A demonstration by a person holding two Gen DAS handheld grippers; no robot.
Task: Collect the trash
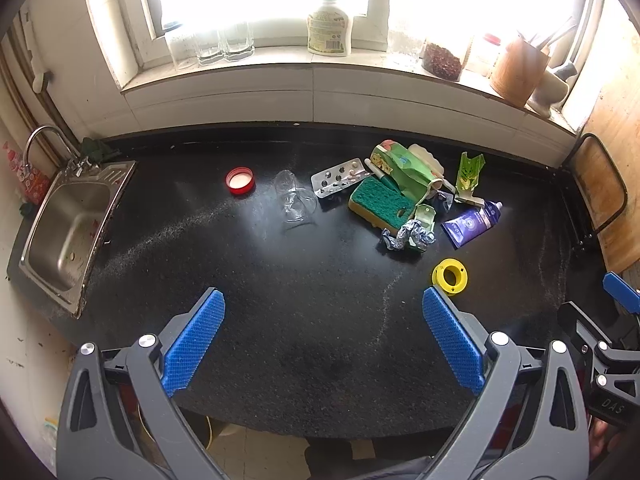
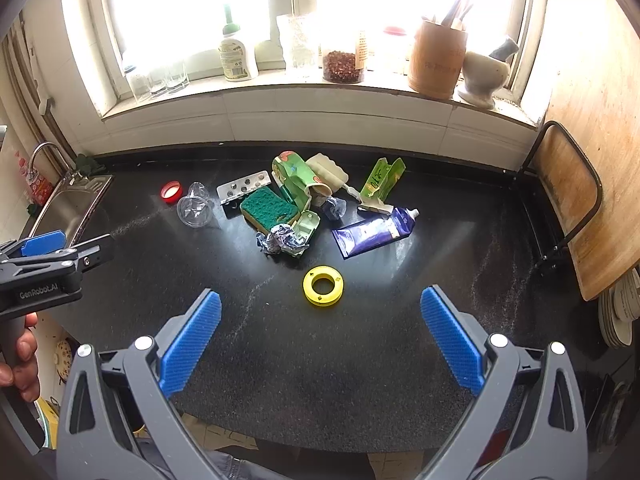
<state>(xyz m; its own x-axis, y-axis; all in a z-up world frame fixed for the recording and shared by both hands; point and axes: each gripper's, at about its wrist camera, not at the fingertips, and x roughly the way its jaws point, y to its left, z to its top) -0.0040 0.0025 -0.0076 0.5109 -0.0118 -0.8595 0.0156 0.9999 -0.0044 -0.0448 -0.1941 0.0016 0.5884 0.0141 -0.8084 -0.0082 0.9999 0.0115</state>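
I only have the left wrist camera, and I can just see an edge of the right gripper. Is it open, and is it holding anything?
Observer: The right gripper is wide open and empty.
Operator: What is in front of it?
Observer: The yellow ring lies on the counter ahead of it, roughly centred between its fingers.
Operator: Anything off to the right that I cannot see?
Observer: A stack of plates sits past the counter's right end, below the wooden board.
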